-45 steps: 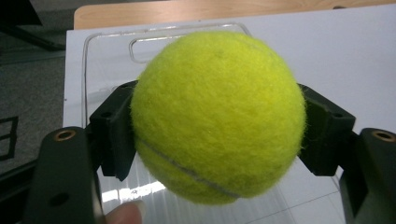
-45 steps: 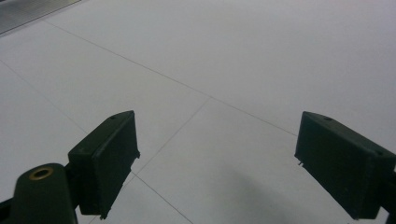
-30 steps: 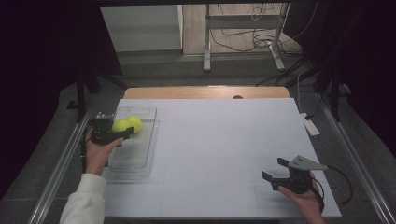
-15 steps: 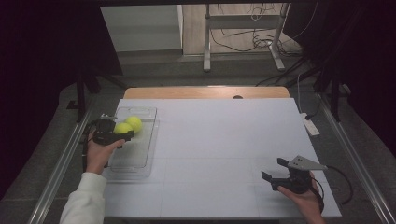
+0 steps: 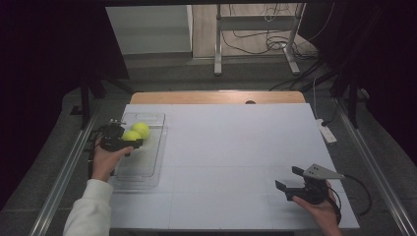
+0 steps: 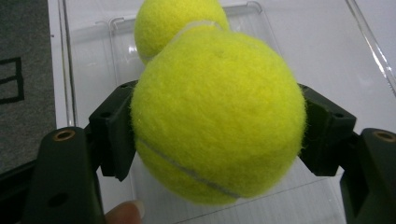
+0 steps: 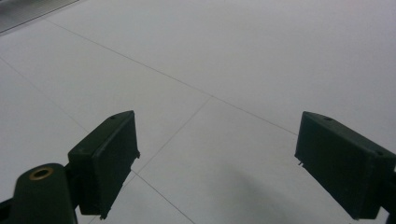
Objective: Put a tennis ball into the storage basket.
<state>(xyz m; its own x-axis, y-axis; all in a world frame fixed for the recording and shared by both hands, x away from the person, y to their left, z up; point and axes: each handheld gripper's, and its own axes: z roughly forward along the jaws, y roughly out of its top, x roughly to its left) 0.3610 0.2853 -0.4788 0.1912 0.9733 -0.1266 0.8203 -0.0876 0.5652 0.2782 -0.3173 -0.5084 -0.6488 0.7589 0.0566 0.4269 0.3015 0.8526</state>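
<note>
My left gripper (image 5: pixel 129 143) (image 6: pixel 218 135) is shut on a yellow tennis ball (image 5: pixel 130 136) (image 6: pixel 217 116), both pads pressing its sides, over a clear plastic tray (image 5: pixel 147 160) (image 6: pixel 327 51) at the table's left. A second tennis ball (image 5: pixel 141 129) (image 6: pixel 173 21) lies in the tray just beyond the held one, close against it. My right gripper (image 5: pixel 290 180) (image 7: pixel 219 163) stands open near the table's front right, low over the bare white surface, nothing between its jaws.
The white table (image 5: pixel 236 147) spreads wide between the two hands. Its wooden far edge (image 5: pixel 216 97) borders a dark floor with metal stand legs and cables. A white power strip (image 5: pixel 327 132) lies off the right edge. Metal rails run along both sides.
The left gripper with its tennis ball has shifted slightly within the tray, staying beside the second ball. The right gripper has not moved.
</note>
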